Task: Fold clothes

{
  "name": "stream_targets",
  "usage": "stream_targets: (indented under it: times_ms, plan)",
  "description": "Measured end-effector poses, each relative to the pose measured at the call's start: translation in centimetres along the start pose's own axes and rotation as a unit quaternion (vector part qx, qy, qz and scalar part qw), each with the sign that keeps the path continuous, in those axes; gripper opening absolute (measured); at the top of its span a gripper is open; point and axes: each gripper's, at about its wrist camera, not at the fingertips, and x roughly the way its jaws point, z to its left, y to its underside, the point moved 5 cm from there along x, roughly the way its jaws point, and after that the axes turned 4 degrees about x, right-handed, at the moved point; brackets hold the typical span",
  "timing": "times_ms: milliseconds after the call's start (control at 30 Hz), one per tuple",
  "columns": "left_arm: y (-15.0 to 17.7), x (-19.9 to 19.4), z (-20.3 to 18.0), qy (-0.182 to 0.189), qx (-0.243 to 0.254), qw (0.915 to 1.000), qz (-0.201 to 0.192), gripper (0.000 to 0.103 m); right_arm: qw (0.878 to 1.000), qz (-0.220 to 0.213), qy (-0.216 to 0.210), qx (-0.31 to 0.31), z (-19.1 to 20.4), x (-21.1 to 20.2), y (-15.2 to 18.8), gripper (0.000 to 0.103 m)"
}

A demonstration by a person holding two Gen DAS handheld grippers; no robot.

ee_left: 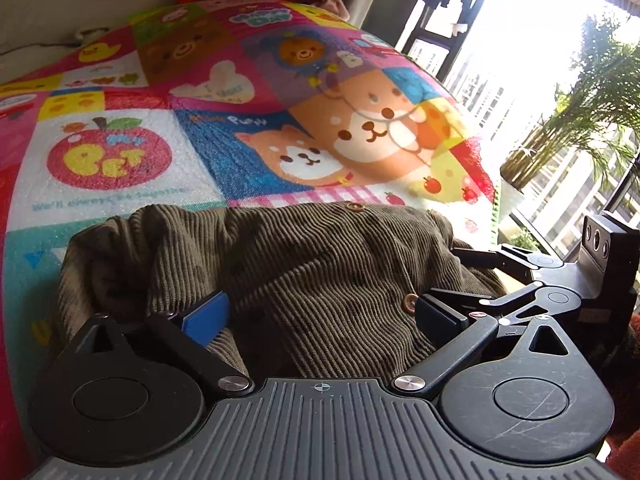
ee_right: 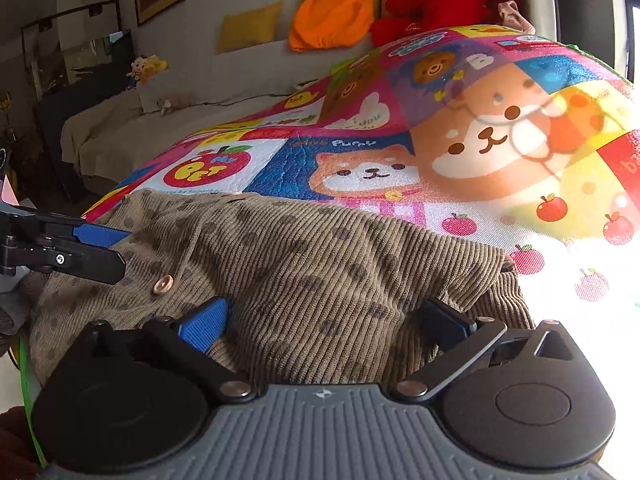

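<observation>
A brown corduroy garment with dark dots and wooden buttons is seen bunched at the near edge of a colourful play mat printed with cartoon animals and apples. The mat's far edge is met by a beige sofa, on which an orange cushion and a red plush toy are placed.

On the left, the left gripper is held over the garment with its jaws spread wide; the blue-padded fingers are pressed down into the cloth, and nothing is clamped between them. A wooden button is seen just beside its right finger.

On the right, the right gripper is likewise spread wide over the garment near the mat's near edge, with ridged cloth humped up between its fingers. Its right finger is partly covered by a fold. The two grippers are positioned just beside each other, each visible in the other's view.
</observation>
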Motion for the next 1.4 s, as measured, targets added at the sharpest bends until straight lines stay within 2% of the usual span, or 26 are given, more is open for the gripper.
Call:
stream_targets:
  times_ms: [233, 300, 433, 567, 700, 800, 867, 900, 933, 967, 1000, 1033, 1167, 1400]
  plan:
    - [-1.0, -2.4, 4.7, -0.044, -0.055, 0.9975, -0.007, 0.102, 1.0, -0.002, -0.021, 0.011, -0.8, -1.2, -0.6, 0.103]
    - [-1.3, -3.0, 6.0, -0.056, -0.071, 0.9959, -0.009, 0.102, 0.999, -0.021, -0.032, 0.025, -2.0, -2.8, -1.6, 0.103]
    - [-1.8, -4.1, 8.5, -0.078, -0.097, 0.9921, -0.009, 0.102, 0.995, -0.039, -0.011, 0.092, -7.1, -4.5, -3.6, 0.103]
    - [-2.0, -1.9, 9.6, -0.074, -0.092, 0.9928, 0.019, 0.102, 0.982, -0.008, -0.008, 0.189, -12.5, -2.7, -3.5, 0.103]
    - [-2.2, -0.5, 9.7, -0.06, -0.087, 0.9943, 0.014, 0.103, 0.974, 0.013, -0.014, 0.226, -13.8, 0.0, -3.0, 0.103]
    - [-2.3, 0.2, 8.8, -0.053, -0.062, 0.9964, 0.022, 0.103, 0.975, 0.025, -0.056, 0.212, -12.1, 1.3, -3.3, 0.103]
    - [-2.3, 0.8, 7.7, -0.058, -0.029, 0.9974, 0.033, 0.098, 0.978, 0.036, -0.076, 0.19, -10.6, 2.0, -3.4, 0.102]
    - [-2.4, 1.1, 7.3, -0.063, -0.016, 0.9972, 0.037, 0.094, 0.983, 0.039, -0.067, 0.169, -9.9, 2.2, -3.5, 0.094]
    - [-2.7, 1.3, 7.2, -0.067, -0.009, 0.997, 0.039, 0.078, 0.985, 0.039, -0.057, 0.156, -9.7, 2.4, -3.6, 0.082]
    - [-2.9, 1.6, 7.1, -0.07, -0.003, 0.9967, 0.041, 0.068, 0.988, 0.04, -0.049, 0.145, -9.5, 2.4, -3.7, 0.074]
    - [-3.2, 1.9, 7.1, -0.071, 0.0, 0.9965, 0.044, 0.064, 0.987, 0.042, -0.052, 0.146, -9.6, 2.4, -3.8, 0.056]
    - [-3.7, 2.3, 7.2, -0.067, 0.001, 0.9966, 0.048, 0.055, 0.985, 0.043, -0.06, 0.154, -9.8, 2.4, -3.9, 0.047]
    - [-6.7, 5.6, 7.0, -0.074, 0.056, 0.9938, 0.061, 0.049, 0.986, 0.039, -0.062, 0.152, -10.2, 2.2, -4.1, 0.041]
    - [-14.8, 14.7, 6.0, -0.108, 0.155, 0.9807, 0.052, 0.048, 0.983, 0.004, -0.017, 0.185, -13.9, 1.9, -5.6, 0.038]
